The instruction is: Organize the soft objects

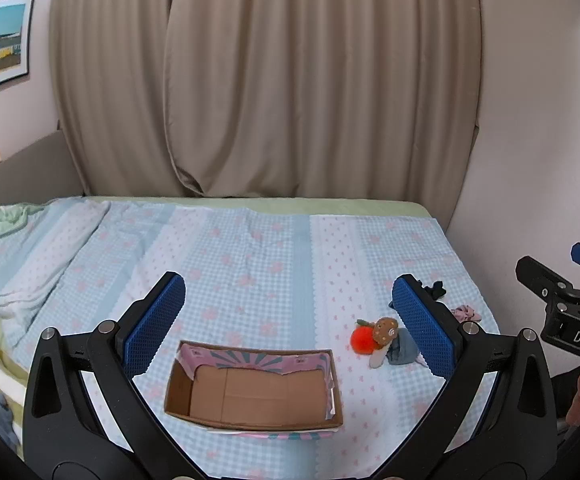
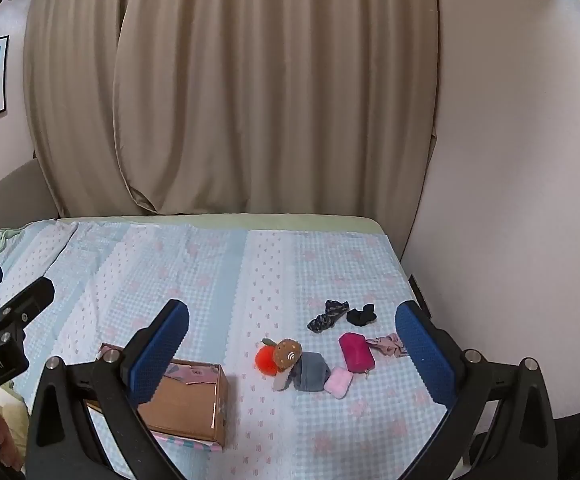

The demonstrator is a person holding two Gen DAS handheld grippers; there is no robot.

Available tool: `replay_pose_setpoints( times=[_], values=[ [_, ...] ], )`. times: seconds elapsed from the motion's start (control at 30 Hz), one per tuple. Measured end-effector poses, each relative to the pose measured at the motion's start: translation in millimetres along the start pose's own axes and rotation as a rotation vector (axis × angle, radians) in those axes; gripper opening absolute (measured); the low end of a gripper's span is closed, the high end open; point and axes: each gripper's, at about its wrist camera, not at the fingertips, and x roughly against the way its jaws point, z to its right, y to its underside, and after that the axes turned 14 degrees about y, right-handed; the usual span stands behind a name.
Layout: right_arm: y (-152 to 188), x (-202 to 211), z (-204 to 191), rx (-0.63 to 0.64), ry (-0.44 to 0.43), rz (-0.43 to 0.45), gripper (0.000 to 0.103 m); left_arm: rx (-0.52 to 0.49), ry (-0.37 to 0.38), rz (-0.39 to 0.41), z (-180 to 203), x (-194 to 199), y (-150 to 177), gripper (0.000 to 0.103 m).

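Observation:
An open cardboard box (image 1: 249, 392) lies empty on the bed; it also shows in the right wrist view (image 2: 185, 400). Right of it lies a cluster of soft things: an orange pompom (image 2: 265, 360), a brown mushroom plush (image 2: 287, 354), a grey-blue cloth bundle (image 2: 312, 372), a light pink pouch (image 2: 340, 383), a magenta pouch (image 2: 356, 352), a pink scrunchie (image 2: 388, 345), a patterned sock (image 2: 328, 315) and a black sock (image 2: 362, 314). My left gripper (image 1: 290, 320) is open above the box. My right gripper (image 2: 294, 344) is open above the cluster.
The bed (image 2: 209, 264) has a blue checked cover. Beige curtains (image 2: 229, 100) hang behind it and a wall (image 2: 510, 200) runs along its right side. A rumpled duvet (image 1: 21, 260) lies at the left.

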Motion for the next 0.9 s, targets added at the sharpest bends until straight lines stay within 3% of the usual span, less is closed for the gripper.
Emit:
replay_pose_setpoints(
  times=[0.9],
  values=[
    [11.1, -10.7, 2.8, -0.012, 0.010, 0.011, 0.103, -0.001, 0.007, 0.007, -2.4, -0.3, -2.7, 0.103]
  ],
)
